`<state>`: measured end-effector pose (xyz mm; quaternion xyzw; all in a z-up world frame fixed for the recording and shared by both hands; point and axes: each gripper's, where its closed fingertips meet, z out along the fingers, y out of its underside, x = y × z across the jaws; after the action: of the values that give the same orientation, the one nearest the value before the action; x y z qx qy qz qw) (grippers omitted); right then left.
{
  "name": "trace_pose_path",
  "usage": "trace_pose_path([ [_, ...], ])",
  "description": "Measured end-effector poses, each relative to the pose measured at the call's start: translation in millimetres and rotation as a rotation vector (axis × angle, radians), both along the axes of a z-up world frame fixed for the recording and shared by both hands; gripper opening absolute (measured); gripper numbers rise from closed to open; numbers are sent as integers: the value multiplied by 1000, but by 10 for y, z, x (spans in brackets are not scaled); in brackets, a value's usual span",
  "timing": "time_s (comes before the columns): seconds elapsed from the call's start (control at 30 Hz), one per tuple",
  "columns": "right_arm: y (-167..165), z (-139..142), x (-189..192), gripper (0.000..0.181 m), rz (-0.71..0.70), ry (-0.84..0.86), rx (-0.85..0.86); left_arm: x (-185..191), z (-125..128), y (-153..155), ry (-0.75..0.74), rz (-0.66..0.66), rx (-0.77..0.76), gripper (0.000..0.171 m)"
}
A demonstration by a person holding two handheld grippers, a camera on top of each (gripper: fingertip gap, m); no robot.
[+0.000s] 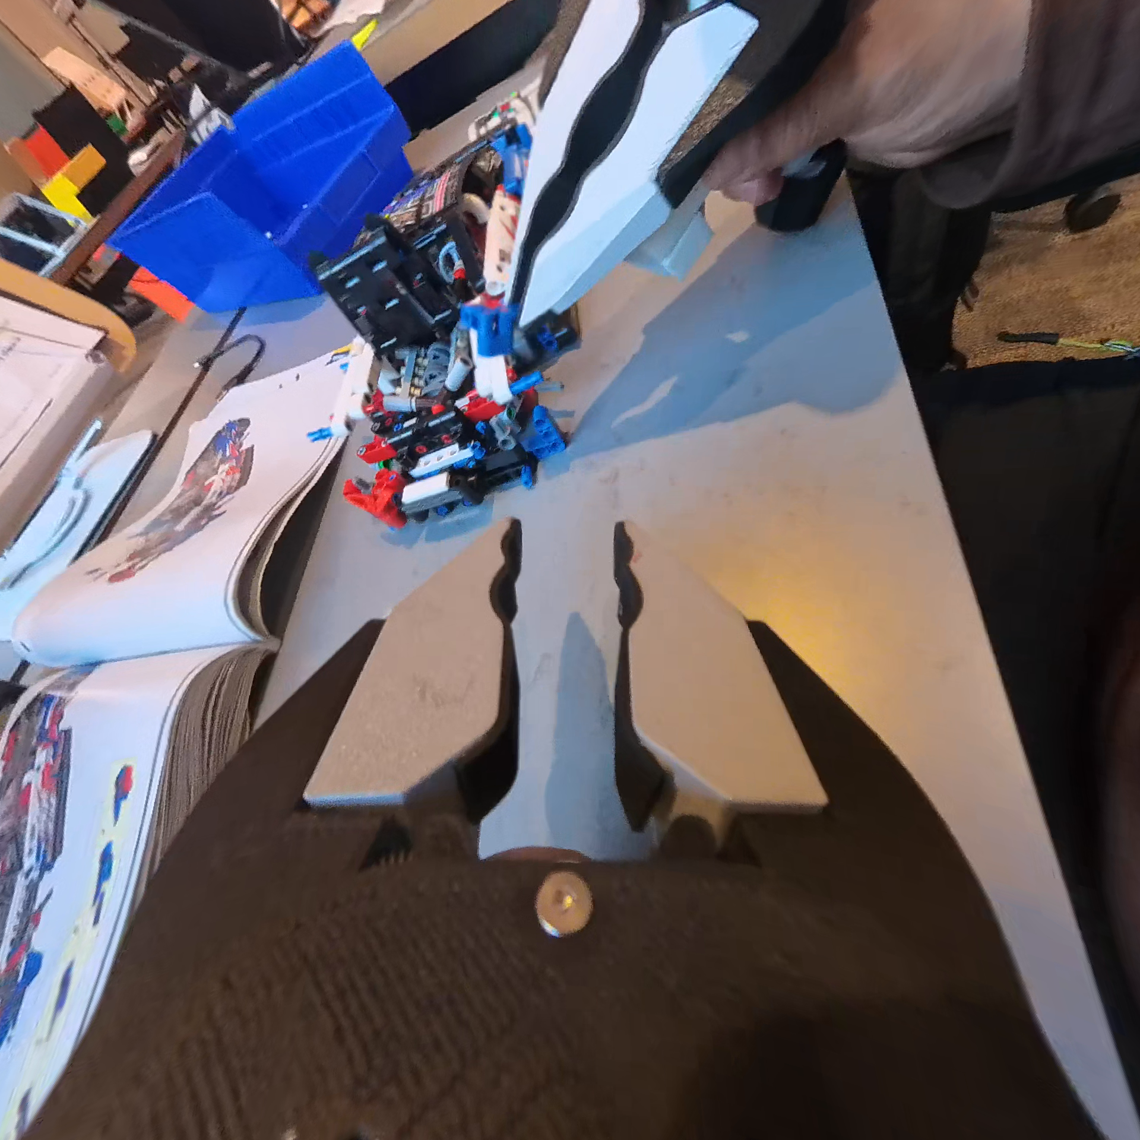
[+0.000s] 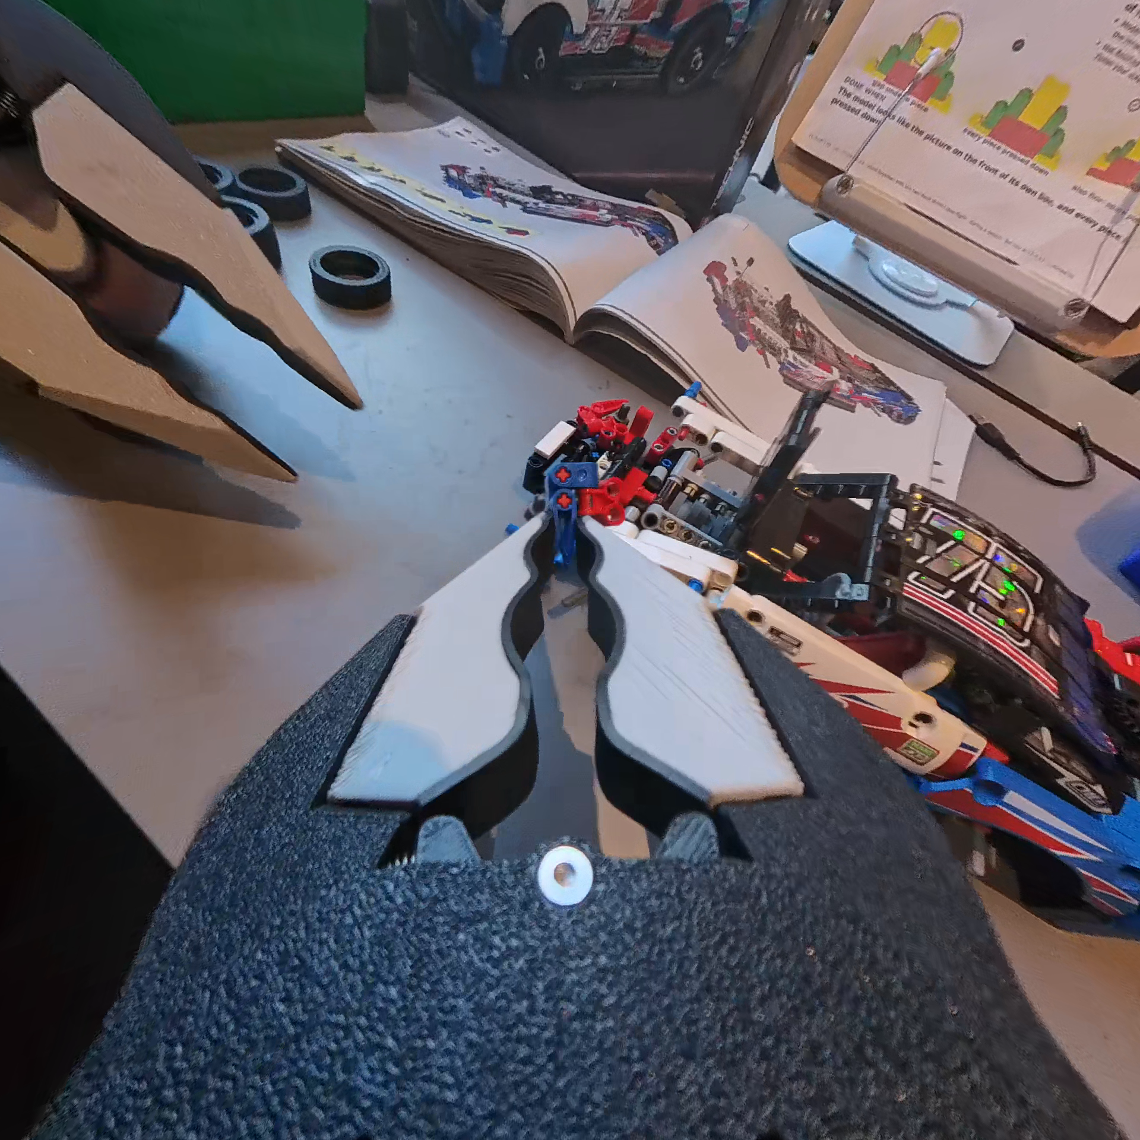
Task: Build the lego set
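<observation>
A partly built Lego car, black, white, red and blue, lies on the grey table. It also shows in the left wrist view. My right gripper is shut on a small blue connector piece with red cross axles, held at the open front end of the car. I cannot tell if the piece is joined to the car. From the left wrist view, the right gripper comes down from above onto the blue piece. My left gripper is open and empty, a little short of the car; it also shows in the right wrist view.
An open instruction book lies behind the car, also on the left in the left wrist view. Black tyres lie at the far left. The set's box and a stand holding a printed sheet are at the back. A blue bin sits beyond the car.
</observation>
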<state>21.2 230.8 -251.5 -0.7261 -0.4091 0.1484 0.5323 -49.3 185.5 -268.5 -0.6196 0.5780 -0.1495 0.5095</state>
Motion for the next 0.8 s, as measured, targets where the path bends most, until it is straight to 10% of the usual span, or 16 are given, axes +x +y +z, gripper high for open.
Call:
trace_pose_path([
  [0.8,141,112,268,6,-61,157,-21,-258,-115,82,29,10,-152,26],
])
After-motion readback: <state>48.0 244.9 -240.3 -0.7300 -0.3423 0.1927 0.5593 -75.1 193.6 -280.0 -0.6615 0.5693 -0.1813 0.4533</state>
